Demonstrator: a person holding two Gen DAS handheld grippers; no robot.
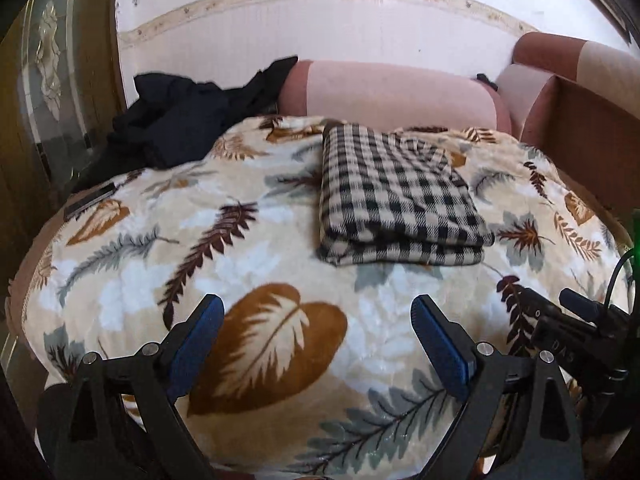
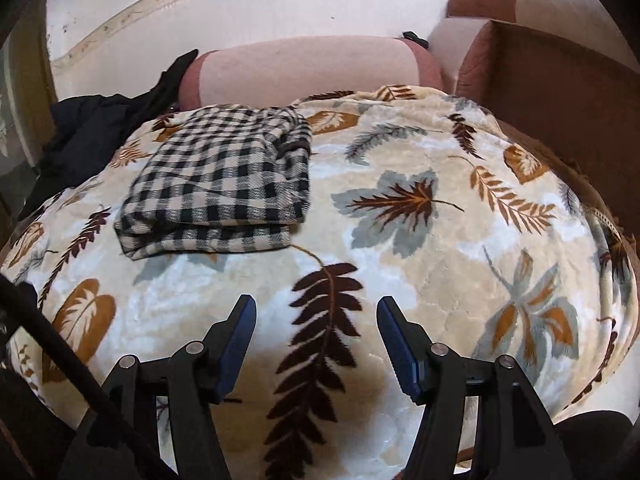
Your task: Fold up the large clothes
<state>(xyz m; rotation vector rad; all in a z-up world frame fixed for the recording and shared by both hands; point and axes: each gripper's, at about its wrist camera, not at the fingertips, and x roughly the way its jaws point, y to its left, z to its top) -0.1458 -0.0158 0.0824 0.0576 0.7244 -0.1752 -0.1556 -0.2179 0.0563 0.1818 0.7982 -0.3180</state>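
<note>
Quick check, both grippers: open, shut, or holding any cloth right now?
Left gripper: open, holding nothing, above the leaf-print blanket.
Right gripper: open, holding nothing.

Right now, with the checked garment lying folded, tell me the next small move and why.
Probably swing the left gripper up and left toward the dark clothes heaped at the back-left of the leaf-print blanket. The checked garment already lies in a neat folded stack, both grippers' jaws stand open and hold nothing, and that dark heap looks unfolded.
</note>
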